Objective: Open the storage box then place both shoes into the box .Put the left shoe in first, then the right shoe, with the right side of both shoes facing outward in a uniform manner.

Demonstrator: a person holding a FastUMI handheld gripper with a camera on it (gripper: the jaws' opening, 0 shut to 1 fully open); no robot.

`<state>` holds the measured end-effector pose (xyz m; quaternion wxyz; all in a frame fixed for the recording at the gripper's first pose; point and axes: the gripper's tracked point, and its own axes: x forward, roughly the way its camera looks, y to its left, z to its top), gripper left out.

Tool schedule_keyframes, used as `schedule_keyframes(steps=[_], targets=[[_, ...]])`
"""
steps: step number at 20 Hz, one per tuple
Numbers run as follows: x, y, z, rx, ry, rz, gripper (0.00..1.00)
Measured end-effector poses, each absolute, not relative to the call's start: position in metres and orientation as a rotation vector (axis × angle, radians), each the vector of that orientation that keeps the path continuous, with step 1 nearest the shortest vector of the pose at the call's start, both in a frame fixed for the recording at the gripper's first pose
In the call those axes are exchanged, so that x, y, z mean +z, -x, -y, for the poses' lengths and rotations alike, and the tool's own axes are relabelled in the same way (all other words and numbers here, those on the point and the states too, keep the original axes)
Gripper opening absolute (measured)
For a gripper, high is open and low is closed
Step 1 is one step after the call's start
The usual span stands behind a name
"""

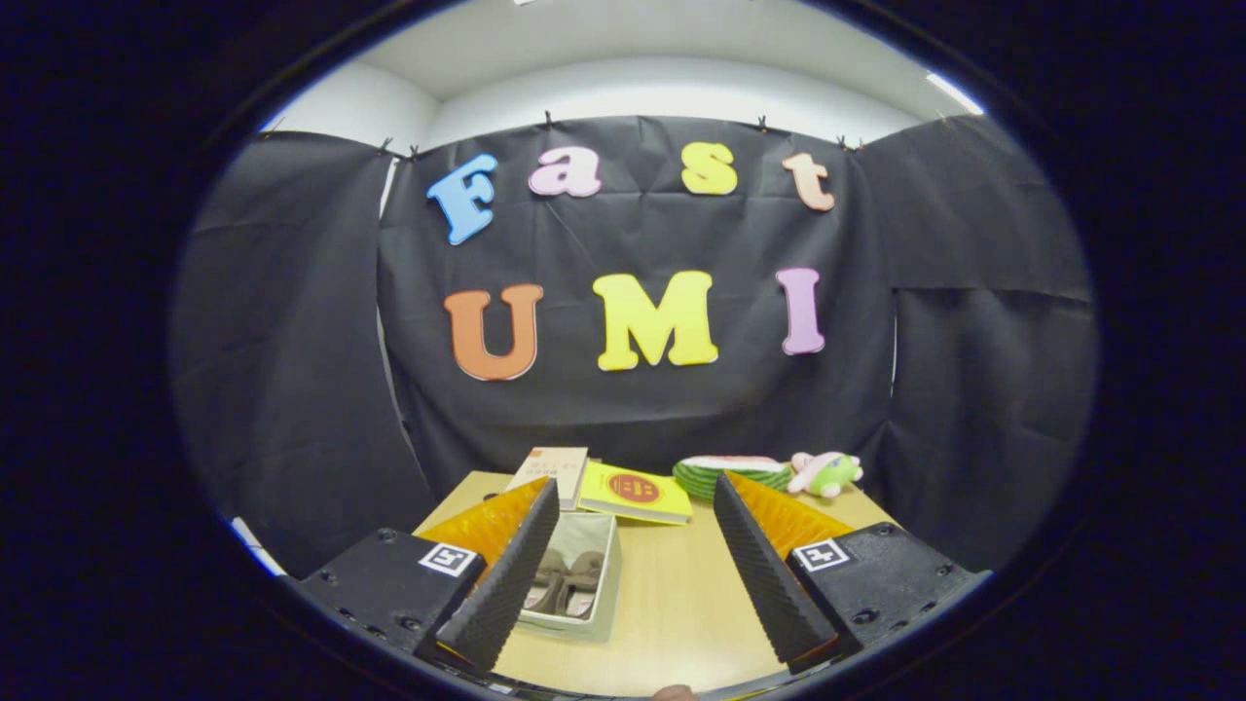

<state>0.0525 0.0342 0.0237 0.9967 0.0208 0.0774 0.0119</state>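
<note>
The left finger (506, 574) hides part of the storage box (604, 584) and its shoes (569, 582).

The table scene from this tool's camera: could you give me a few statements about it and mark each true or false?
1. The tool is wide open, holding nothing. True.
2. The storage box is closed. False: it stands open, with a pair of shoes inside.
3. The box sits beside the left finger. True.
4. A yellow book lies beyond the box. True.
5. The plush toy is inside the box. False: it lies at the table's far end, beside a green striped thing.
</note>
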Motion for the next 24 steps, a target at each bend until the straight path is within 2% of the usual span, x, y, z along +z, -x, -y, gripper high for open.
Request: schedule_keyframes(steps=[7,14,24], targets=[[0.041,0.023,-0.04,0.038,0.052,0.02,1.0],[0.001,0.039,-0.022,0.021,0.002,-0.038,1.0],[-0.008,0.039,0.001,0.001,-0.092,-0.074,1.0]])
